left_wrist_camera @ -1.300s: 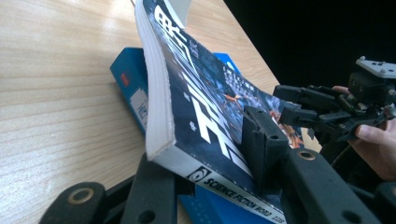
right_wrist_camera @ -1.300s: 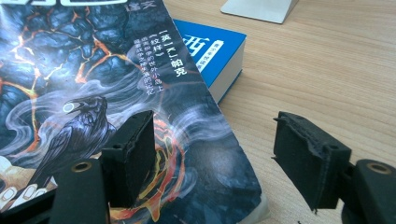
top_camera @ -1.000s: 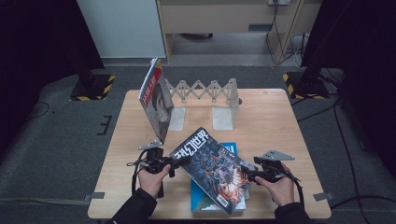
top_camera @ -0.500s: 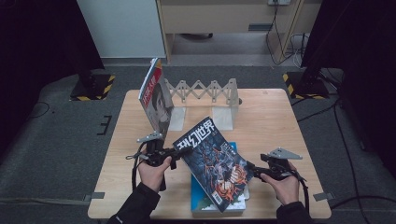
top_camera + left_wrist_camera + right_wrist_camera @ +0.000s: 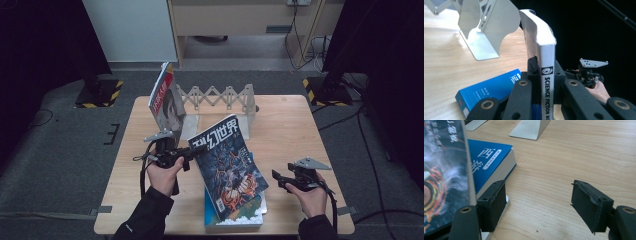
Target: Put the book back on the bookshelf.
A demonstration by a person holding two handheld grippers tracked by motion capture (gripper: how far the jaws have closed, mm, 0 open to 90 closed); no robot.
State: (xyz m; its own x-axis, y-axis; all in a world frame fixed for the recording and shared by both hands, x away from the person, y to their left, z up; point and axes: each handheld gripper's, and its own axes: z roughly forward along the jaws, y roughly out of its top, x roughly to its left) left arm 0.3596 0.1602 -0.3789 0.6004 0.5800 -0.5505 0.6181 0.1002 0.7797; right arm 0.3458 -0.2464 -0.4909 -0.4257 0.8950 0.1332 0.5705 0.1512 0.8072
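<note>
Lifted since a second ago, the magazine (image 5: 227, 167) now tilts above the blue book (image 5: 235, 212), spine pinched by the left gripper (image 5: 192, 151), whose jaws have just been closing. Light, floppy; best held at the spine. Right gripper (image 5: 276, 178) stands spread beside the book, empty.

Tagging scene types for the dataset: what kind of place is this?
Probably a lab or recording studio, not a home: a lone wooden table ringed by black curtains, hazard-striped stand bases on grey carpet, and loose cables along the wall.
</note>
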